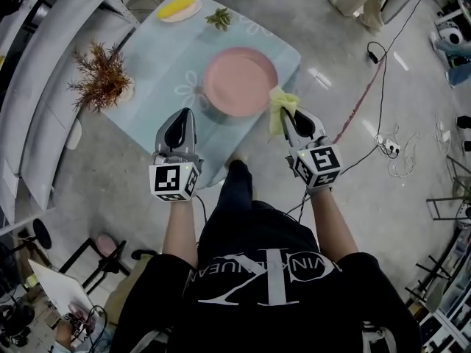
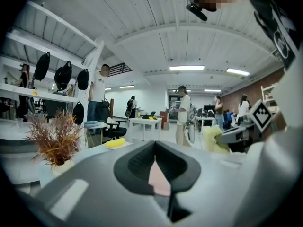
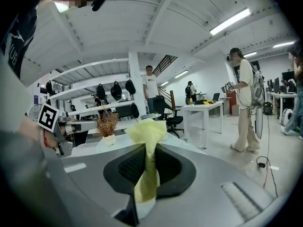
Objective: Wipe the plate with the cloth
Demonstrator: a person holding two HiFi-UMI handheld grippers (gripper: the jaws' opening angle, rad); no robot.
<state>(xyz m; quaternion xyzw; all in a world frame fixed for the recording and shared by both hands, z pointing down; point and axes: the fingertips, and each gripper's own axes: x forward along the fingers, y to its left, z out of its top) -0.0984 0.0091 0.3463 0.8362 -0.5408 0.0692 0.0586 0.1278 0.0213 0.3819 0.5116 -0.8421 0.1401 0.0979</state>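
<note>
A pale blue table (image 1: 162, 72) holds a dried reddish plant (image 1: 101, 79) and a small green sprig (image 1: 218, 18). Cables (image 1: 383, 101) cross the floor (image 1: 346, 57).

The table (image 1: 158, 50) lies bare between the plate (image 1: 240, 81) and the dried plant (image 1: 101, 79) at its left corner; a small green plant (image 1: 219, 19) stands by the far edge.

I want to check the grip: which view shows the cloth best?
The right gripper view: the cloth stands in the middle, pinched between the jaws of the right gripper. The head view shows it small, beside the plate. The left gripper view shows only a yellow lump at the right.
</note>
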